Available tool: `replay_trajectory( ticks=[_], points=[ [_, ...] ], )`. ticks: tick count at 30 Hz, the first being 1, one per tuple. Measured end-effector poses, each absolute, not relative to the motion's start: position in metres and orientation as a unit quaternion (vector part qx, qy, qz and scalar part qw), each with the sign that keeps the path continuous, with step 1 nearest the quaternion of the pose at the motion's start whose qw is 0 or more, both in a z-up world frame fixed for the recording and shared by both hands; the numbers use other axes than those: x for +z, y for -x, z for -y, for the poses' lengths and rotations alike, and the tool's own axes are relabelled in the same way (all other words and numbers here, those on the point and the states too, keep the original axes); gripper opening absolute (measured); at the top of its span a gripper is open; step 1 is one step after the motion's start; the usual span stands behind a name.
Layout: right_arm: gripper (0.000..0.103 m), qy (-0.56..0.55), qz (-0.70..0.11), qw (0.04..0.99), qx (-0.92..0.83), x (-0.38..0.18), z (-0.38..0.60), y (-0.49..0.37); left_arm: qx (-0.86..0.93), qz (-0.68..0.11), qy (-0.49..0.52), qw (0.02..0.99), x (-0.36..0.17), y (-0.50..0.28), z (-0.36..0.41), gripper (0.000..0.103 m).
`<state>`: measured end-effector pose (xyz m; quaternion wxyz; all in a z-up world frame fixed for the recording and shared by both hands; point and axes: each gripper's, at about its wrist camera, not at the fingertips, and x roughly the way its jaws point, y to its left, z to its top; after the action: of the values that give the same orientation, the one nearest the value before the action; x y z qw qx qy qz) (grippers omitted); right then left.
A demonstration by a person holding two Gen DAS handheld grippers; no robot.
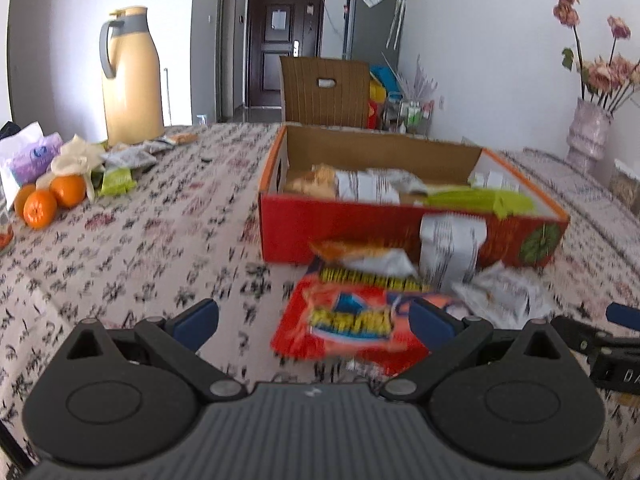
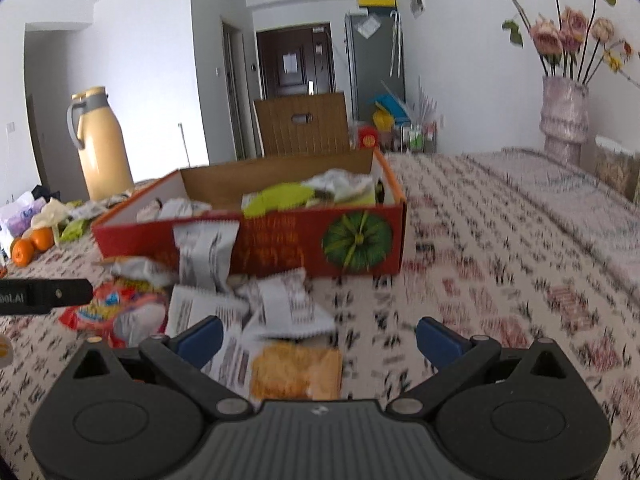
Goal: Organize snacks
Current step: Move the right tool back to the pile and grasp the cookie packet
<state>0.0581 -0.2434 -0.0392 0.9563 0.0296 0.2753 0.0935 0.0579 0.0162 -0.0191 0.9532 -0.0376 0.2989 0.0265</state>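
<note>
A red cardboard box stands on the table with several snack packets inside. More packets lie in a pile in front of it. My left gripper is open just above a red snack bag, with the bag between its fingers. My right gripper is open over a white packet and an orange cracker packet. A white packet leans against the box front. The red bag also shows in the right wrist view.
A yellow thermos, oranges and more wrappers sit at the far left. A vase of flowers stands at the far right. A chair back is behind the table.
</note>
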Motion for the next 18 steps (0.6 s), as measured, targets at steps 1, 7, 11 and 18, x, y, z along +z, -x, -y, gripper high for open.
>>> replay_trajectory(
  ticks=[1,7,11,18],
  points=[
    [0.103,-0.03,-0.279,0.955,0.095,-0.041,0.243,-0.057,0.026,-0.3,0.037,0.953,-0.022,-0.057,-0.016,0.103],
    [0.103,-0.025,-0.298,0.95,0.092,-0.048,0.237,-0.06,0.023,-0.305,0.04,0.951,-0.032,-0.059,-0.017,0.103],
    [0.103,-0.022,-0.308,0.947,0.089,-0.051,0.235,-0.064,0.017,-0.307,0.051,0.95,-0.034,-0.06,-0.019,0.103],
    [0.095,-0.008,-0.322,0.943,0.087,-0.054,0.231,-0.066,0.015,-0.309,0.062,0.949,-0.036,-0.061,-0.022,0.103]
  ],
)
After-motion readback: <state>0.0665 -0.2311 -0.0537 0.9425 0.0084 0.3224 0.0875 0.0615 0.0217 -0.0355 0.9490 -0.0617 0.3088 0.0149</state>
